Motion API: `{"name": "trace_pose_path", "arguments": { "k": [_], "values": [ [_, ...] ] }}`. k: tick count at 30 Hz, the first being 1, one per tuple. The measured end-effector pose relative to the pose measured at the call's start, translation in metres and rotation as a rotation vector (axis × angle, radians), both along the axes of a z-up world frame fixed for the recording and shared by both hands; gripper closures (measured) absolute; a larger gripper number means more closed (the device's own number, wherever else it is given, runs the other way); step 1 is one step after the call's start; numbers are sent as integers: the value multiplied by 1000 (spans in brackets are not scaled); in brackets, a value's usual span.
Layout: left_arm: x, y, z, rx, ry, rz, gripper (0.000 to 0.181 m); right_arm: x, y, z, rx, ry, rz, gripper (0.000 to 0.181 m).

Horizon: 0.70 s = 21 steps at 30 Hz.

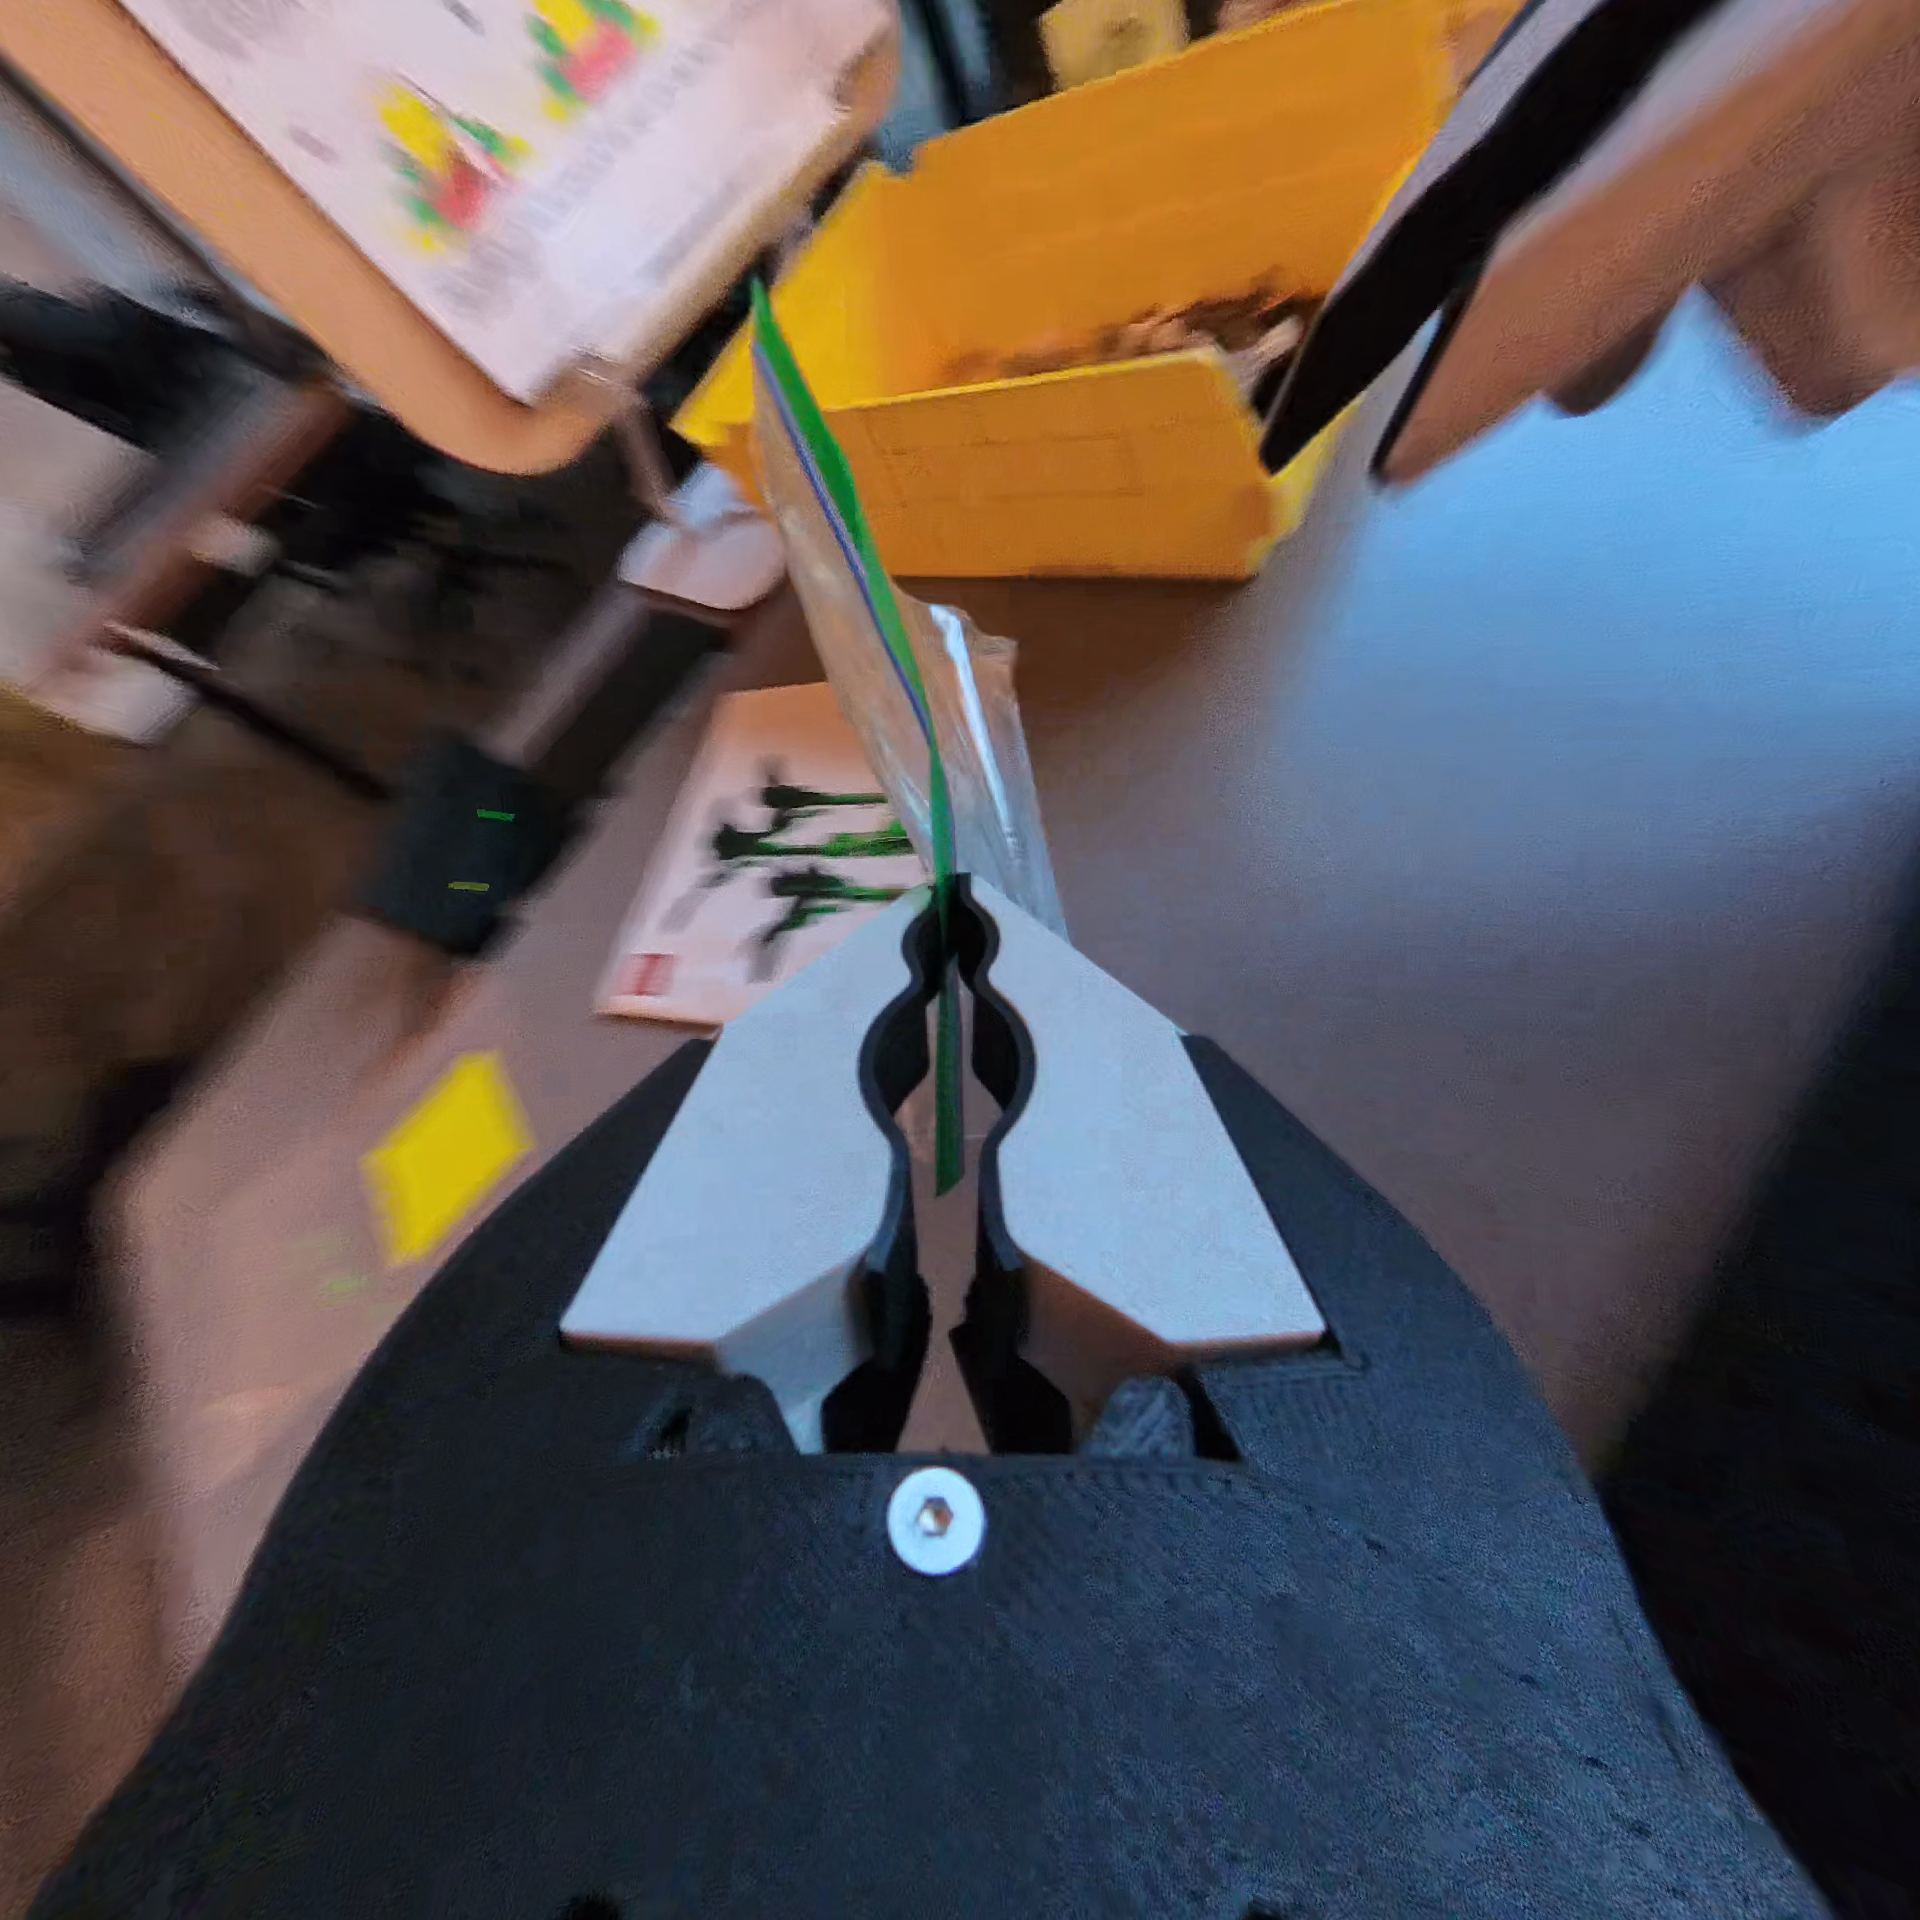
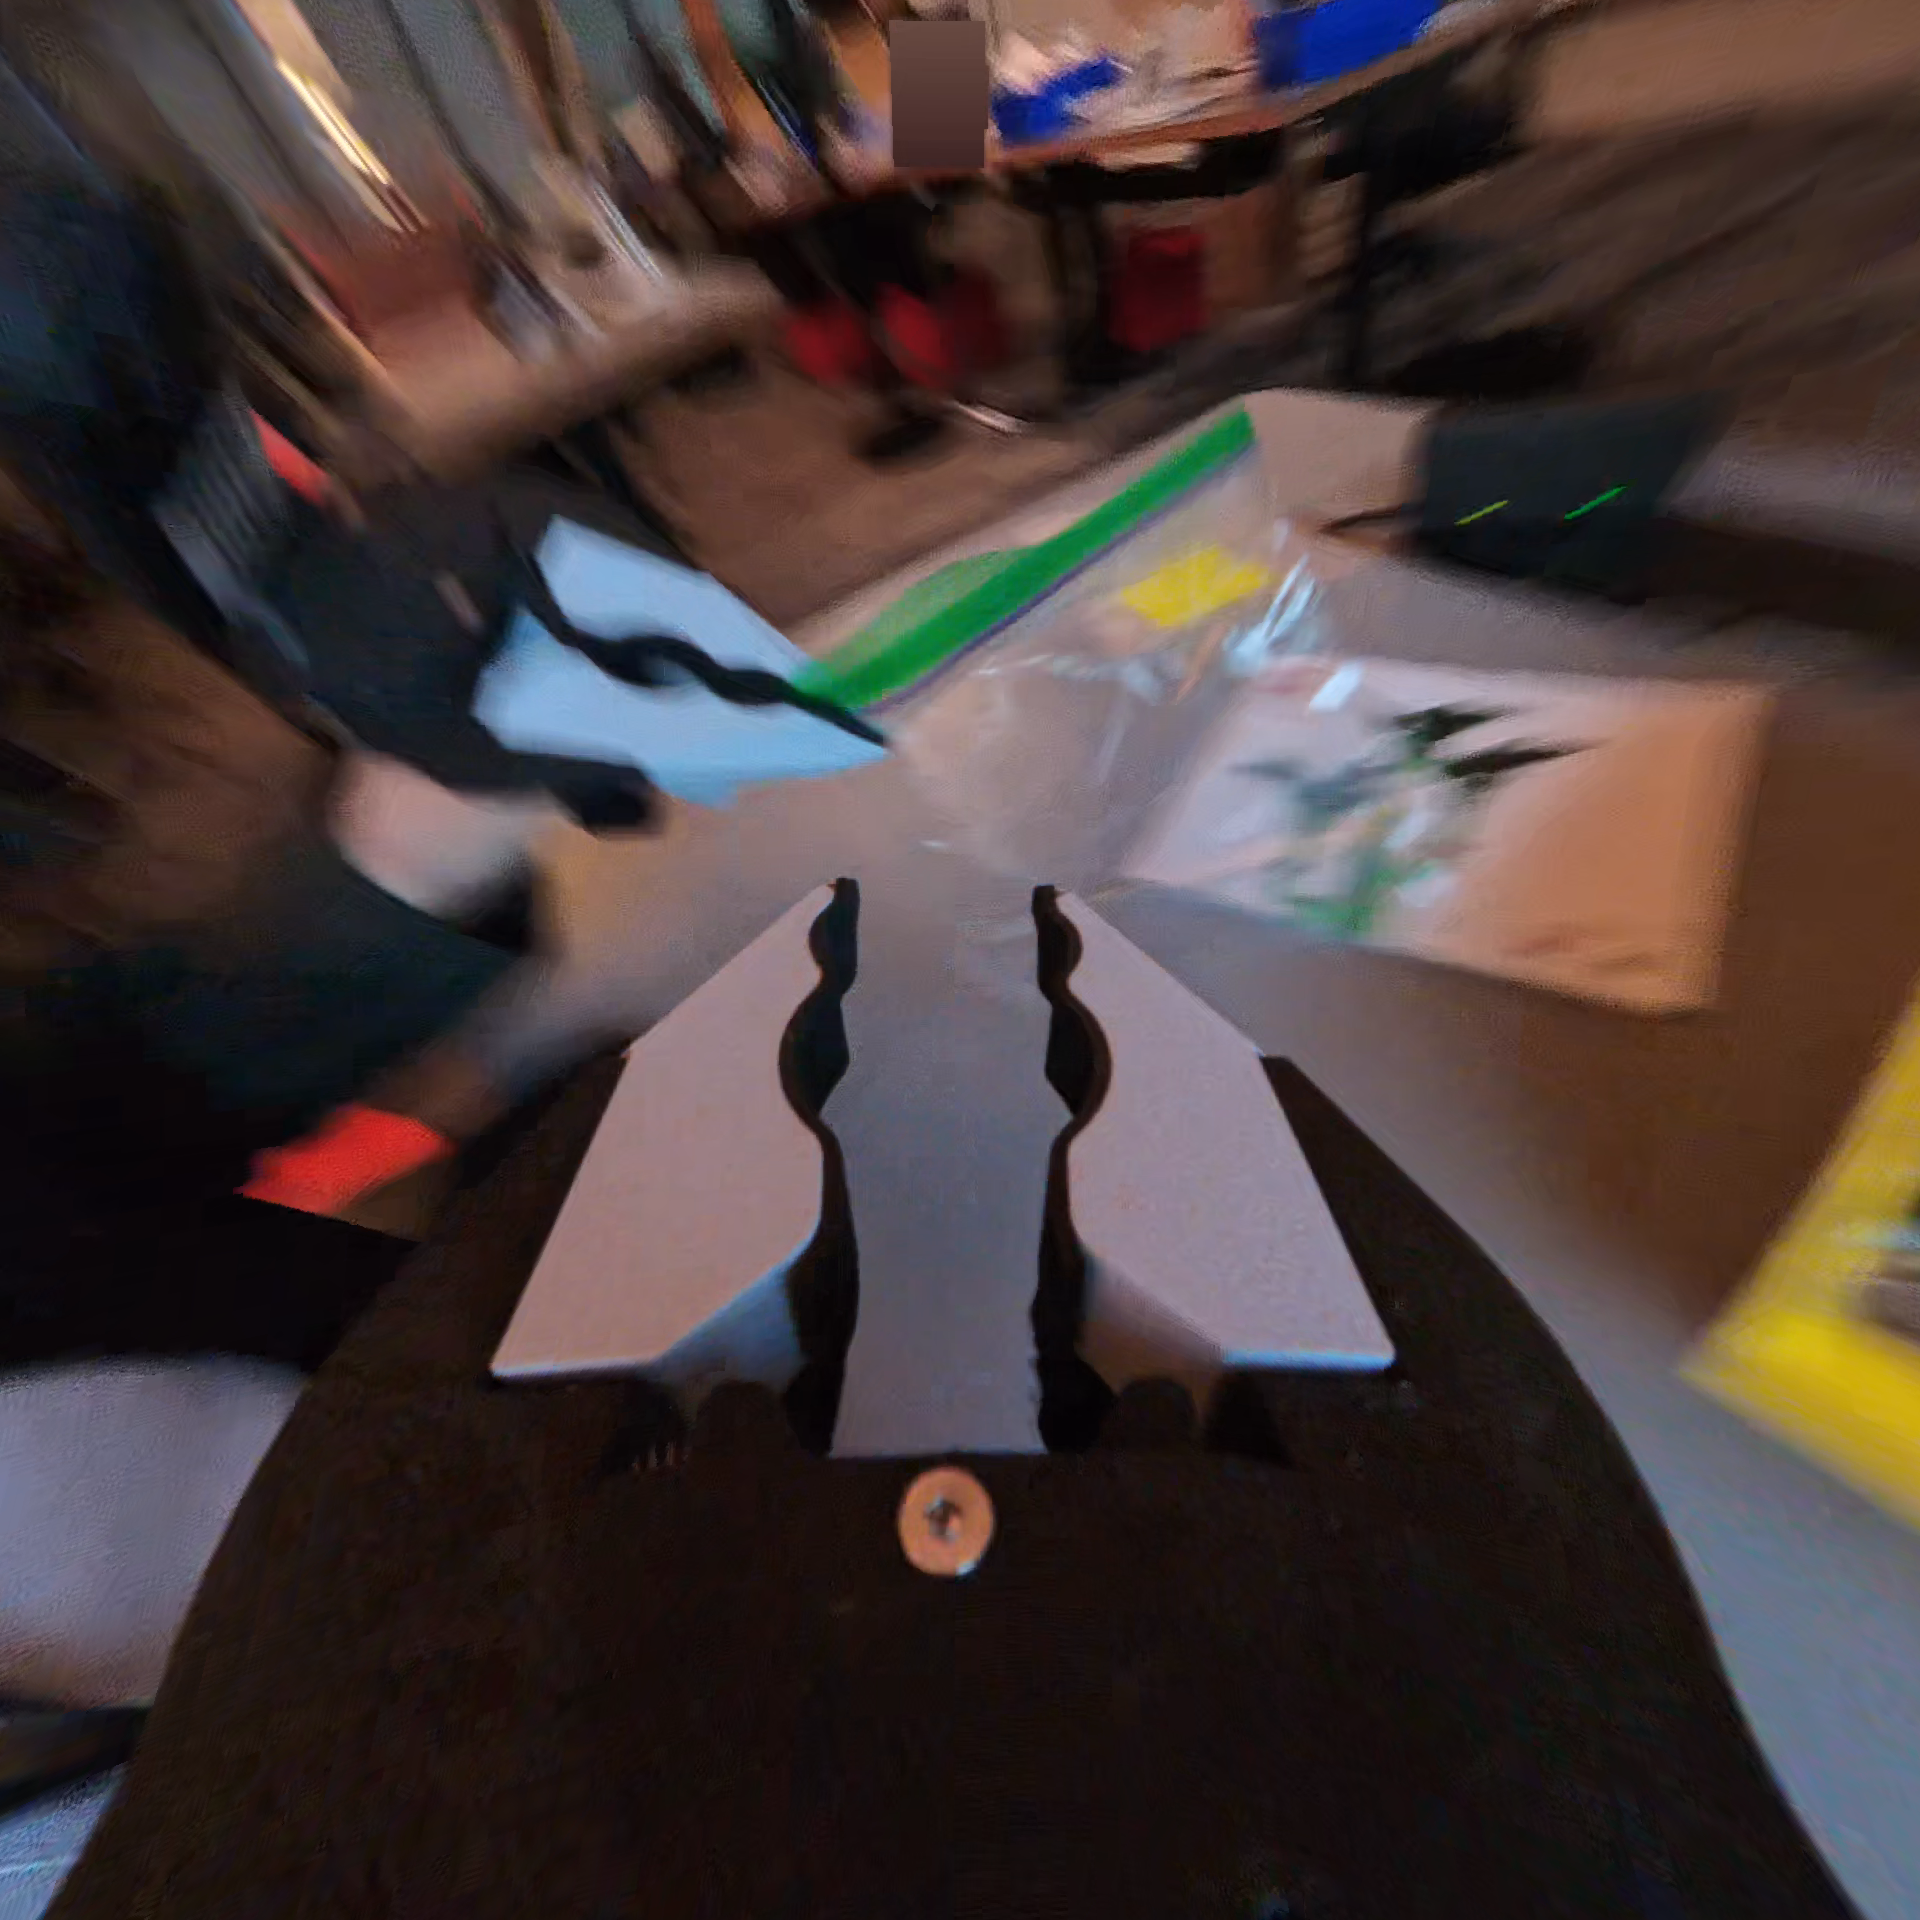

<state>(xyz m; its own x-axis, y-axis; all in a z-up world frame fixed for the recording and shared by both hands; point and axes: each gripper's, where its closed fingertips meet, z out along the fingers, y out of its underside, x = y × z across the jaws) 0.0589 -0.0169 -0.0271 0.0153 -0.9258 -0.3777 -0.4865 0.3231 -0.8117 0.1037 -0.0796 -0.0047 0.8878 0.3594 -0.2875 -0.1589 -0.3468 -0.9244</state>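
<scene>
Between the left gripper's point(image 1: 951, 914) pinched tips hangs a clear zip bag point(image 1: 914, 665) by its green strip: light, limp, slippery, best gripped on that stiffer strip. Beyond stands a yellow bin point(image 1: 1060, 488). The right gripper point(image 2: 945, 894) gapes empty nearby

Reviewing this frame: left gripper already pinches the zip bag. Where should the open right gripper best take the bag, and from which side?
Probably the green zip strip at its free far end, away from the left gripper. The strip is the bag's only stiff, flat edge; the clear film below is crumpled and limp. The right gripper would come in with a finger on each face of the strip.
</scene>
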Motion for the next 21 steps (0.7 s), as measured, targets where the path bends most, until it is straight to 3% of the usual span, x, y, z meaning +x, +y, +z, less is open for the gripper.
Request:
{"name": "trace_pose_path", "arguments": {
  "k": [2,4,6,9,15,21],
  "values": [
    [-5,6,2,271,-4,68,181,-9,5,2,-48,400,51,145],
    [-3,3,-4,499,33,84,181,-13,13,-9,-116,620,81,142],
    [2,-4,-18,623,86,68,181,-16,21,-22,-167,742,86,135],
    [7,-12,-31,673,115,42,181,-15,26,-33,-192,820,71,137],
    [11,-16,-36,723,134,24,181,-5,24,-41,-191,836,61,166],
    [14,-19,-38,776,136,12,181,-2,22,-44,-196,850,59,173]
  ]
}}
